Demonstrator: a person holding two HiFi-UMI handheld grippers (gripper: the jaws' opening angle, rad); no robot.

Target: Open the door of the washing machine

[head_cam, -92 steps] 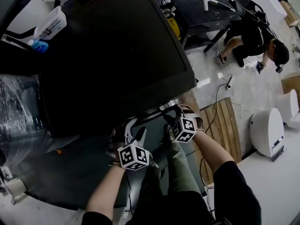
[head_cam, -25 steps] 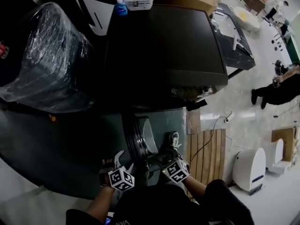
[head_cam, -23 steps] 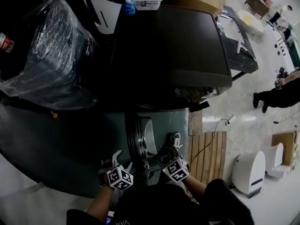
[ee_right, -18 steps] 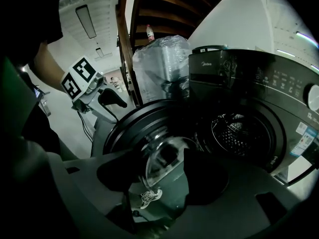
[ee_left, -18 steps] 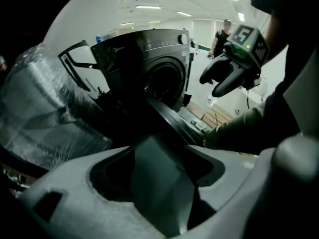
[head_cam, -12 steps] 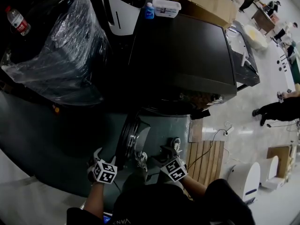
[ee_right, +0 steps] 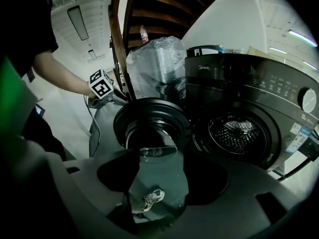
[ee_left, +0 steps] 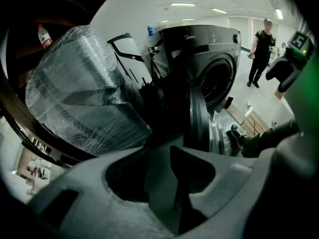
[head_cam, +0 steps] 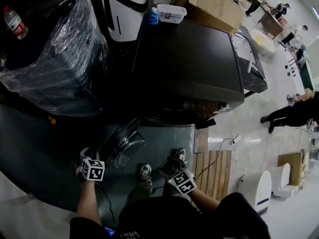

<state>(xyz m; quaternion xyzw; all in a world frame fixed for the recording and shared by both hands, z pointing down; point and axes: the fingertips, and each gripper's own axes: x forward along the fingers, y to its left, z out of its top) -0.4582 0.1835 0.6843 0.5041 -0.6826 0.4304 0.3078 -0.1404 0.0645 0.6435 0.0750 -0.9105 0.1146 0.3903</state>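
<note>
The dark washing machine (head_cam: 187,59) stands ahead of me, and its round glass door (head_cam: 121,141) is swung wide open to the left. In the right gripper view the door (ee_right: 152,126) faces me, with the bare drum opening (ee_right: 238,133) beside it. My left gripper (head_cam: 85,156) is out to the left of the door, apart from its rim. Its jaws are closing with nothing between them, and in the left gripper view the door (ee_left: 199,118) shows edge-on. My right gripper (head_cam: 173,164) hangs open and empty in front of the machine.
A plastic-wrapped bulky object (head_cam: 55,54) stands left of the machine, with a white appliance (head_cam: 127,9) behind it. A cardboard box (head_cam: 219,4) and a tub (head_cam: 172,13) sit at the back. A wooden slat platform (head_cam: 214,168) lies at the right, and a person (head_cam: 289,114) stands beyond it.
The door has swung further open to the left. My left gripper has moved left and rolled, ending clear of the door's rim. The right gripper has stayed nearly still.
</note>
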